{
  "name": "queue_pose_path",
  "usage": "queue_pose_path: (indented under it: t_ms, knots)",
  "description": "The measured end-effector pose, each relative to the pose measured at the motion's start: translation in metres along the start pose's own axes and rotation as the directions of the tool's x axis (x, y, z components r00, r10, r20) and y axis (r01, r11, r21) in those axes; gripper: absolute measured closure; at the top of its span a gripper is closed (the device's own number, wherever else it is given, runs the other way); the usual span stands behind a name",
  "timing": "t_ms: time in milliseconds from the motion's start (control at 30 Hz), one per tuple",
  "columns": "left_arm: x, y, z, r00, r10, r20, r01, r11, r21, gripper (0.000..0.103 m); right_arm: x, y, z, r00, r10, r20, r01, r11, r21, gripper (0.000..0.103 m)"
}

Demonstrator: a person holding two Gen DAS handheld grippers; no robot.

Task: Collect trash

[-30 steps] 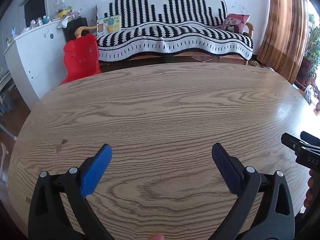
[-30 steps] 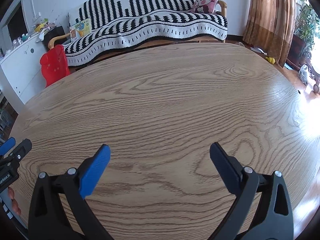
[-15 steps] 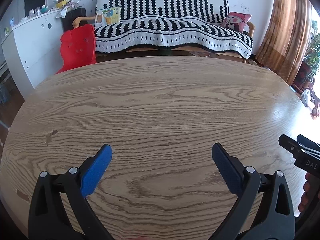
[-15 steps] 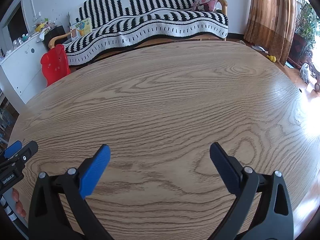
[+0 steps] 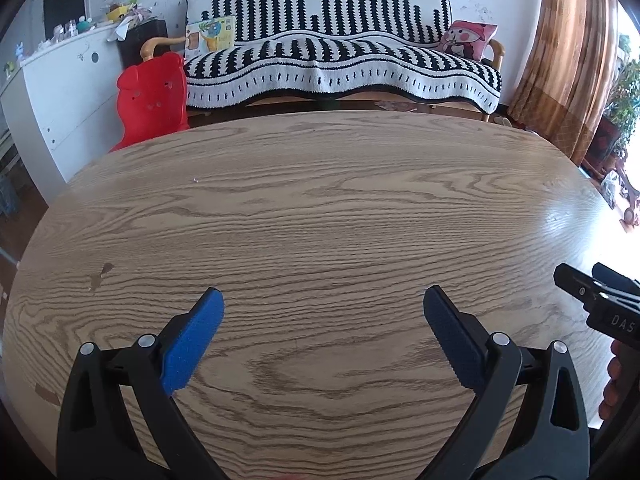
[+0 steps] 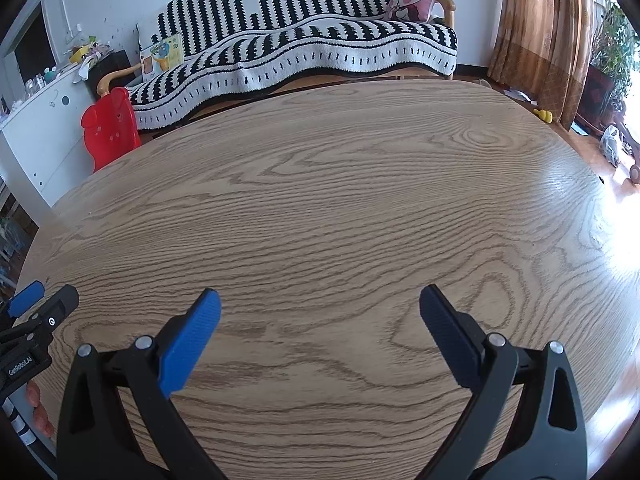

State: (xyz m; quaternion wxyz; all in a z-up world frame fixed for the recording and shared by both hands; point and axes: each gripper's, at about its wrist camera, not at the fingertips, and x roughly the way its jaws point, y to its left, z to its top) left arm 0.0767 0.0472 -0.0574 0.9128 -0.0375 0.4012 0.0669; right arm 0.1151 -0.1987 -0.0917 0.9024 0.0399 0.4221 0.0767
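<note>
Both grippers hover over a round oak-grain table (image 5: 320, 220) (image 6: 340, 200). My left gripper (image 5: 323, 312) is open, blue pads wide apart, with nothing between them. My right gripper (image 6: 320, 308) is open too and holds nothing. The right gripper's black body shows at the right edge of the left wrist view (image 5: 600, 304). In the right wrist view the left gripper sits at the left edge (image 6: 36, 316). No piece of trash shows on the table in either view; only a tiny speck (image 5: 195, 179) and a small dark mark (image 5: 102, 272) lie on the wood.
Beyond the table stands a sofa under a black-and-white striped blanket (image 5: 340, 64) with a pink cushion (image 5: 470, 40). A red plastic chair (image 5: 152, 96) and a white cabinet (image 5: 60, 92) are at the left, brown curtains (image 5: 568, 60) at the right.
The left wrist view has shifted slightly, with the table's far edge and sofa rising then settling lower in frame. Both grippers stay open. The right view is almost unchanged.
</note>
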Motion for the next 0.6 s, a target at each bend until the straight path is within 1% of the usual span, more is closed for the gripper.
queue_pose_path:
  t_ms: [67,100,167,267,333,400,467,533,600]
  knots:
    - [0.001,0.002,-0.002,0.999,-0.039,-0.020,0.038,0.999,-0.038,0.006,0.000,0.000,0.000,1.000,-0.004,0.000,0.004,1.000,0.000,0.007]
    - [0.002,0.003,-0.005,0.997,-0.070,-0.029,0.068,0.995,-0.067,0.006,0.001,0.000,0.000,1.000,-0.005,-0.001,0.005,1.000,0.000,0.007]
    - [0.003,0.005,-0.008,0.994,-0.098,-0.048,0.092,0.989,-0.113,0.006,0.002,-0.001,0.000,1.000,-0.004,-0.007,0.004,1.000,0.004,0.007]
    - [0.007,0.007,-0.010,0.989,-0.133,-0.065,0.123,0.983,-0.135,0.006,0.005,0.000,0.001,1.000,-0.001,-0.013,0.002,1.000,0.006,0.007]
    - [0.008,0.006,-0.010,0.991,-0.120,-0.052,0.114,0.987,-0.116,0.006,0.007,0.000,0.002,1.000,-0.002,-0.015,0.002,1.000,0.004,0.007]
    - [0.008,0.004,-0.009,0.997,-0.070,-0.021,0.068,0.994,-0.083,0.006,0.013,0.001,0.004,1.000,-0.009,-0.024,0.009,1.000,-0.003,0.007]
    - [0.009,0.002,-0.006,1.000,-0.002,0.004,0.002,0.998,-0.057,0.006,0.021,0.002,0.007,0.999,-0.010,-0.045,0.010,1.000,-0.005,0.007]
    - [0.014,0.002,-0.001,1.000,-0.005,0.000,0.005,0.999,-0.037,0.006,0.028,0.002,0.009,0.998,-0.006,-0.063,0.006,1.000,0.000,0.007]
    - [0.023,0.003,0.003,1.000,0.000,-0.026,0.000,1.000,-0.030,0.006,0.036,0.005,0.012,0.997,-0.002,-0.075,0.002,1.000,0.004,0.007]
